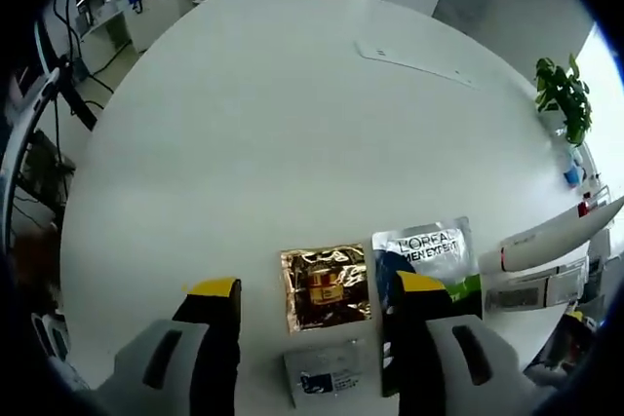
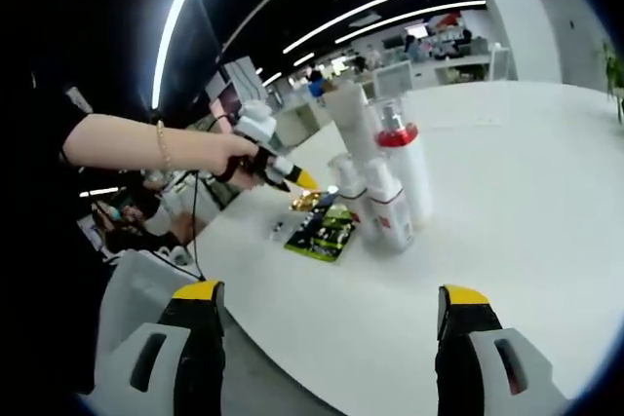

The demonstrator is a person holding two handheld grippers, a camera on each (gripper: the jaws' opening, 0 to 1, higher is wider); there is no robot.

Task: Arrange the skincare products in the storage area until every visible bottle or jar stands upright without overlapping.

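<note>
Left gripper view looks down on a big round white table (image 1: pixel 292 124), then a small potted green plant (image 1: pixel 564 94) at the far edge, then flat stuff near the front: a silver L'Oreal Men Expert sachet (image 1: pixel 429 241), a crinkly gold foil sachet (image 1: pixel 326 285), a little grey-white sample packet (image 1: pixel 327 375), and a white tube (image 1: pixel 556 239) lying on its side next to a flat white carton (image 1: pixel 534 289). Left gripper (image 1: pixel 312 304) wide open, holding nothing, jaws straddling the gold sachet from above but not touching as far as can be told. Right gripper view catches a cluster of upright white bottles, tallest one with a red collar (image 2: pixel 395 168), plus a green-and-black sachet (image 2: pixel 322 231) flat beside them. Right gripper (image 2: pixel 331 304) also spread wide and empty, well back from the bottles. Looks like between-grabs, early-ish: bottles already standing, tube still down. Probably next: close on that tube and stand it up clear of the others.
</note>
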